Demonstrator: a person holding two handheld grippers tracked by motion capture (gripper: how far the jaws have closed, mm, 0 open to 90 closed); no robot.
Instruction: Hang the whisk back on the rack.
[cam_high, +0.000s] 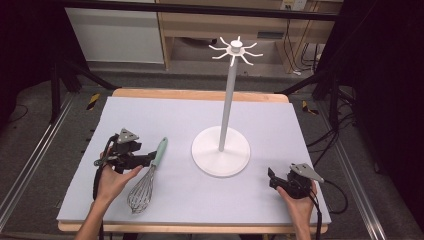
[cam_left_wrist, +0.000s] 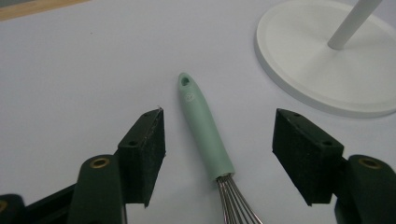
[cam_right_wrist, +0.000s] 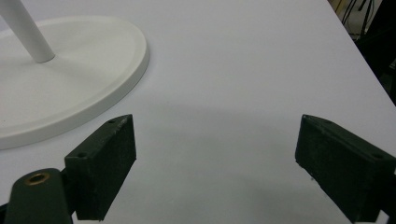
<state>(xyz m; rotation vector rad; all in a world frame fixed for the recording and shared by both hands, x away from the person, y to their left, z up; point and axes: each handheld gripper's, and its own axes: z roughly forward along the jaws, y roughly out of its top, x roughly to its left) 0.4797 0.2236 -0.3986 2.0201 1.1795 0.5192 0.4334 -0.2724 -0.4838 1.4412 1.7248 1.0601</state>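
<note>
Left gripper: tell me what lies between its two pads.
The whisk's green handle lies between the left gripper's open pads, touching neither, in the left gripper view.

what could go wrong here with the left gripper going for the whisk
The left gripper straddles the whisk handle without touching it. The handle is round and tapered, so it may roll or slip as the jaws close. The grip sits near the wire end, so the wires could snag. The stand is close and could get bumped.
</note>
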